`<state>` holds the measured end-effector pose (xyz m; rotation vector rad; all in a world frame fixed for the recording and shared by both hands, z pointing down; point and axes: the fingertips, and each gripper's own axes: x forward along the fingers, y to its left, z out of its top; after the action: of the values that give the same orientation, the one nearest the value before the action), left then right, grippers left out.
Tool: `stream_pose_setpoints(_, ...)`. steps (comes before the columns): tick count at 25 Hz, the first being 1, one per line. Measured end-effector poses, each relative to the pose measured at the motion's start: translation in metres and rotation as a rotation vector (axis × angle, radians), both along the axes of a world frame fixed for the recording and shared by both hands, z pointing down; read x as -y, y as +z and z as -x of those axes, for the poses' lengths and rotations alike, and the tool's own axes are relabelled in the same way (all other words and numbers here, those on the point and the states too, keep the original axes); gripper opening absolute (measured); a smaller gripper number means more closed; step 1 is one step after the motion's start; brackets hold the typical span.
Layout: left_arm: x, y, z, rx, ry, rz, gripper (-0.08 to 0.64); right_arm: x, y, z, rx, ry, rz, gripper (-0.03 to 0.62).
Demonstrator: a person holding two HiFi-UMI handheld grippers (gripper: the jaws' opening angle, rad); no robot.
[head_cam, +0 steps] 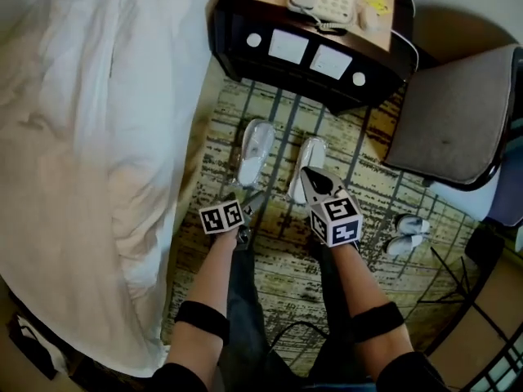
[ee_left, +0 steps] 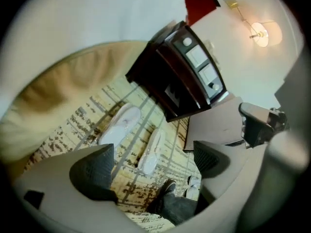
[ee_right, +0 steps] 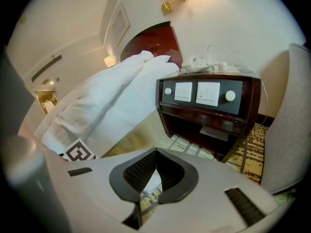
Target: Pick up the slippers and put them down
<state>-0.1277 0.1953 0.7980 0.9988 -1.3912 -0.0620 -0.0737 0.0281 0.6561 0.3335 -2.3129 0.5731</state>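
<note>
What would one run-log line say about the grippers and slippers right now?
left gripper: open, empty | right gripper: shut, empty | slippers: both on carpet

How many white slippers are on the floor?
4. Two lie side by side before the nightstand: left slipper, right slipper. Two more near the chair: upper slipper, lower slipper. Others may be hidden.

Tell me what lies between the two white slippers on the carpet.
Bare patterned carpet only, between the bed-side slipper and the chair-side slipper; the head view shows it.
</note>
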Motion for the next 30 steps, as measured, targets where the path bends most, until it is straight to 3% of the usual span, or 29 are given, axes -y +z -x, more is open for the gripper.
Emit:
stream_pose_setpoints(3,0.017,-0.076,-0.006,0.049,0.063,-0.085,0.468,0.007,-0.049,-0.004,0.001,0.011,-0.005,0.0)
stream_pose_setpoints(9,0.032,-0.241,-0.006,0.227,0.268,-0.214,0.271,0.011,-0.157,-0.016,0.013,0.001,-0.024,0.0)
stream_pose_setpoints(12,0.037,-0.323,0.007,0.315,0.295,-0.269,0.173,0.011,-0.207,-0.025,0.022,0.002,-0.035,0.0)
stream_pose_setpoints(18,0.058,-0.459,0.022,0.481,0.326,-0.36,0.045,0.022,-0.302,-0.052,0.061,0.021,-0.083,0.0)
stream_pose_setpoints(21,0.069,-0.514,0.022,0.565,0.351,-0.399,0.0,0.027,-0.338,-0.071,0.073,0.025,-0.111,0.002)
stream_pose_setpoints(24,0.081,-0.562,0.012,0.632,0.377,-0.452,0.0,0.035,-0.368,-0.094,0.09,0.055,-0.12,0.0)
stream_pose_setpoints(30,0.095,-0.624,0.0,0.704,0.39,-0.547,0.0,0.044,-0.411,-0.136,0.108,0.093,-0.16,0.0)
